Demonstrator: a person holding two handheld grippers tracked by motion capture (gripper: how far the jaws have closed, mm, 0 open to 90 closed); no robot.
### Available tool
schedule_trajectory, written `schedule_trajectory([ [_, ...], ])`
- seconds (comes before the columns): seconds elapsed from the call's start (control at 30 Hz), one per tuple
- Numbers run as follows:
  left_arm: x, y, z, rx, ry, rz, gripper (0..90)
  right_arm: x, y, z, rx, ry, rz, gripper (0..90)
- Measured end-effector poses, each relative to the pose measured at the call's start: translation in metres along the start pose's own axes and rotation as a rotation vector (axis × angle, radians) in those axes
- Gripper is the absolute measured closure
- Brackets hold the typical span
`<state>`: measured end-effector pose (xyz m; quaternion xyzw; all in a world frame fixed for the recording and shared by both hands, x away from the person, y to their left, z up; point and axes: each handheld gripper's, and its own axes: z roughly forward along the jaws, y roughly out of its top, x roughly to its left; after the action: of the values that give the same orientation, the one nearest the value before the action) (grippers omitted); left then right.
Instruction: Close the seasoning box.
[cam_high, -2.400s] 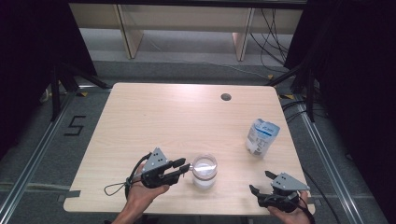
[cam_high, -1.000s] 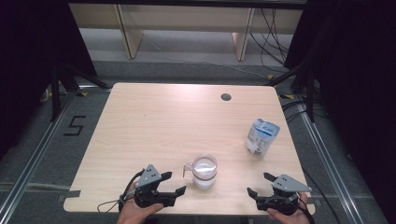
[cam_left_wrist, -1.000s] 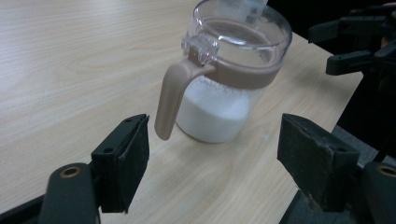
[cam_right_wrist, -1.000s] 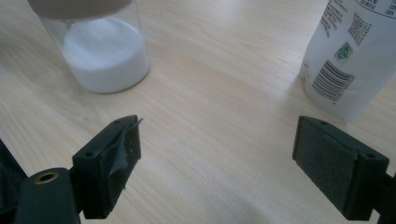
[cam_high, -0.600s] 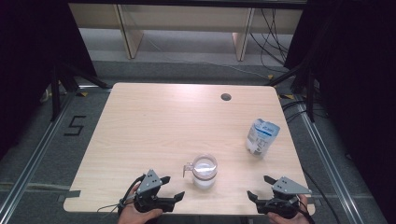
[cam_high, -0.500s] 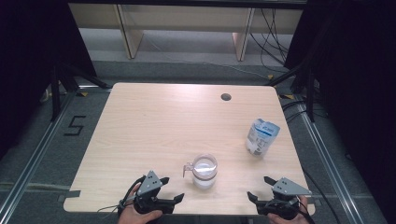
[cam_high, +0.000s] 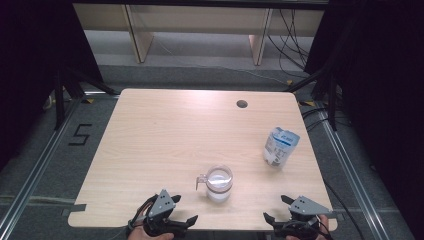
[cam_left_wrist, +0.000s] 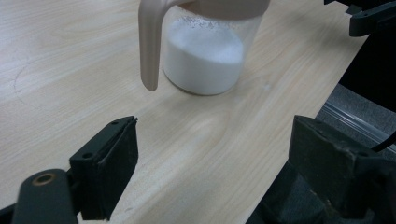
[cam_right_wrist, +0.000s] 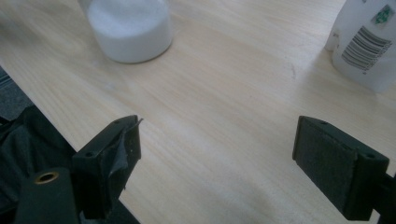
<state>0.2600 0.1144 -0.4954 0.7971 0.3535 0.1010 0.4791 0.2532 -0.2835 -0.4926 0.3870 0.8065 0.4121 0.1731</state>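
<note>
- Jaws of the left gripper (cam_high: 176, 223) have just been opening, stand wide, nothing held; the jar of white powder (cam_high: 219, 183) is seen ahead, apart.
- Right gripper (cam_high: 280, 220): wide, empty, at the table (cam_high: 165, 130) near edge; bare wood ahead.

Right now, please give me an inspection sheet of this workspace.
Surface: wooden table, one round hole near the far edge.
Job's things: clear cup with handle, white powder inside; white pouch upright, to its right.
Clutter: nothing seen.
Grippers: left gripper and right gripper at the near edge, jaws open, holding nothing.
Cables: black cables on the floor behind.
Surroundings: wooden frame legs, floor mark "5".
</note>
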Motion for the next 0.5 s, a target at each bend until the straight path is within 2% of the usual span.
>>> schedule_trajectory([
  [0.03, 0.0002, -0.0003, -0.0004, 0.005, 0.0, 0.007, 15.6, 0.0002, -0.0002, -0.0006, 0.003, -0.01, -0.015, 16.0],
  [0.07, 0.0, -0.001, 0.0, -0.001, -0.002, 0.005, 15.6, 0.0006, -0.0005, -0.0001, 0.007, 0.0, -0.021, 16.0],
  [0.1, -0.0001, -0.0016, 0.0, -0.004, -0.003, 0.006, 15.6, 0.0008, -0.0007, -0.0004, 0.0, -0.016, -0.029, 16.0],
  [0.17, 0.0002, -0.002, -0.0003, -0.005, 0.004, 0.009, 15.5, 0.0042, -0.0015, -0.0006, 0.011, -0.013, 0.003, 16.0],
  [0.2, -0.0003, -0.0024, -0.0002, -0.004, 0.01, -0.004, 15.5, 0.0026, -0.0015, -0.0012, 0.017, -0.028, -0.025, 16.0],
  [0.23, 0.0003, -0.0027, -0.0001, -0.005, 0.01, 0.007, 15.4, 0.0027, -0.0016, -0.001, 0.019, -0.024, -0.029, 16.0],
  [0.27, -0.0008, -0.0033, -0.0003, -0.003, 0.013, -0.003, 15.4, 0.0029, -0.0019, -0.0011, 0.02, -0.023, -0.029, 16.0],
  [0.33, -0.001, -0.0039, -0.0005, -0.002, 0.012, 0.003, 15.4, 0.0036, -0.0022, -0.0012, 0.025, -0.014, -0.023, 16.0],
  [0.37, -0.0013, -0.0043, -0.0001, -0.006, 0.014, 0.005, 15.4, 0.0027, -0.0022, -0.0012, 0.019, -0.025, -0.043, 16.0],
  [0.43, -0.0016, -0.0047, 0.0006, -0.004, 0.012, -0.001, 15.4, 0.0029, -0.0026, -0.0005, 0.017, -0.016, -0.044, 16.0],
  [0.47, -0.0004, -0.0042, 0.0003, -0.008, 0.016, 0.021, 15.4, 0.0028, -0.0027, -0.0002, 0.023, -0.014, -0.048, 16.0],
  [0.5, -0.0004, -0.0039, -0.0004, -0.003, 0.023, 0.019, 15.5, 0.0049, -0.0028, -0.0009, 0.041, -0.016, -0.036, 16.0],
])
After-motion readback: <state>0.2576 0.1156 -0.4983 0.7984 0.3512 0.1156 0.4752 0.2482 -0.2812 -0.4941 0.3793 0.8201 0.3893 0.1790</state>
